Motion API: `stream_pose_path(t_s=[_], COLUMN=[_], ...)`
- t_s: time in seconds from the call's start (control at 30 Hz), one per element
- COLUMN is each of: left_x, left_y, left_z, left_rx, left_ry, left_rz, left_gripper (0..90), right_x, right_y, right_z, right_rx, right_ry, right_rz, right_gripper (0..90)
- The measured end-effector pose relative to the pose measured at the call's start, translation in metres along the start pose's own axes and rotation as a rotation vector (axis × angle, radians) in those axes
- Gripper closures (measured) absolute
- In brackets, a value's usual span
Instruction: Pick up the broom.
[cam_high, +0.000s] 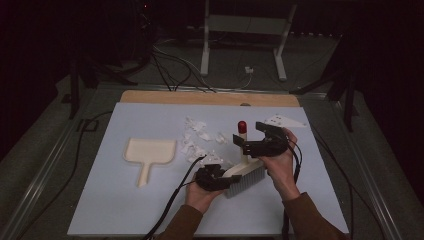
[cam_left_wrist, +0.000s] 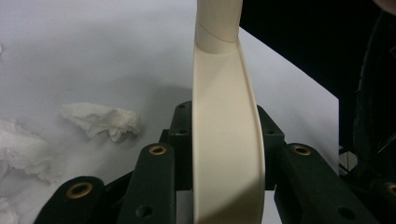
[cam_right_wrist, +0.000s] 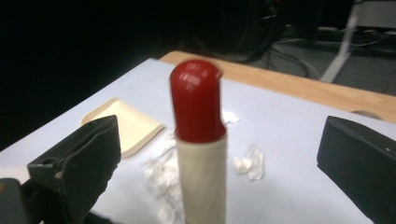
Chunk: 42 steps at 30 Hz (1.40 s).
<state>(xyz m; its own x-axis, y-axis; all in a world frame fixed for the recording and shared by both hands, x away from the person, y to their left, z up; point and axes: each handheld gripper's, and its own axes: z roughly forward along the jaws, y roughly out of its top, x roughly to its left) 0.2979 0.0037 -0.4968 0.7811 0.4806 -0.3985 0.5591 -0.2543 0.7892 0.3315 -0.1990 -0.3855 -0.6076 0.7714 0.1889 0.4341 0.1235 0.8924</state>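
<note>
A cream hand brush (cam_high: 246, 172) rests bristles-down on the white mat, its handle rising to a red tip (cam_high: 242, 126). My left gripper (cam_high: 216, 177) is shut on the low end of the brush's cream back (cam_left_wrist: 226, 154), with the jaws pressed on both sides. My right gripper (cam_high: 252, 135) is open, its jaws standing wide on either side of the red-tipped handle (cam_right_wrist: 196, 100) without touching it. The left gripper (cam_left_wrist: 227, 123) and the right gripper (cam_right_wrist: 224, 154) each show in their own views.
A cream dustpan (cam_high: 150, 152) lies to the left on the white mat (cam_high: 125, 200). Several crumpled white paper scraps (cam_high: 200, 142) are scattered between the dustpan and the brush. A wooden table edge (cam_high: 210, 97) runs behind the mat. Cables trail off the front.
</note>
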Motion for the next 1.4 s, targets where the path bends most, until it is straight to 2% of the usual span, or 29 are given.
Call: stream_pose_path(t_s=[0.07, 0.23, 0.43, 0.6, 0.67, 0.7, 0.77, 0.93, 1.17, 1.4], left_x=[0.0, -0.001, -0.001, -0.001, 0.002, 0.003, 0.006, 0.013, 0.027, 0.039], left_y=[0.001, 0.004, 0.006, 0.009, 0.009, 0.01, 0.01, 0.012, 0.013, 0.013], left_z=[-0.002, -0.011, -0.025, -0.038, -0.043, -0.047, -0.052, -0.067, -0.092, -0.116], left_rx=[-0.003, -0.031, -0.03, -0.026, -0.022, -0.017, -0.01, -0.003, -0.012, -0.026], left_ry=[-0.005, -0.023, -0.016, -0.022, -0.023, -0.026, -0.024, -0.039, -0.06, -0.101], left_rz=[0.001, -0.001, 0.019, 0.037, 0.04, 0.045, 0.06, 0.084, 0.121, 0.172], left_gripper=[69.5, 69.5, 69.5, 69.5, 69.5, 69.5, 69.5, 69.5, 69.5, 69.5], right_x=[-0.001, -0.002, -0.004, -0.004, -0.003, -0.002, -0.001, 0.002, 0.005, 0.011], right_y=[-0.003, -0.004, -0.004, -0.005, -0.005, -0.005, -0.005, -0.005, -0.007, -0.011], right_z=[0.0, 0.0, 0.0, 0.004, 0.004, 0.005, 0.005, 0.008, 0.017, 0.026], right_rx=[0.016, 0.032, 0.035, 0.049, 0.063, 0.075, 0.081, 0.102, 0.155, 0.212], right_ry=[0.035, 0.075, 0.148, 0.18, 0.194, 0.222, 0.245, 0.289, 0.333, 0.369], right_rz=[-0.015, -0.034, -0.052, -0.059, -0.062, -0.068, -0.079, -0.11, -0.162, -0.217], right_gripper=[0.0, 0.0, 0.0, 0.0, 0.3, 1.6, 1.6, 0.7, 0.7, 0.8])
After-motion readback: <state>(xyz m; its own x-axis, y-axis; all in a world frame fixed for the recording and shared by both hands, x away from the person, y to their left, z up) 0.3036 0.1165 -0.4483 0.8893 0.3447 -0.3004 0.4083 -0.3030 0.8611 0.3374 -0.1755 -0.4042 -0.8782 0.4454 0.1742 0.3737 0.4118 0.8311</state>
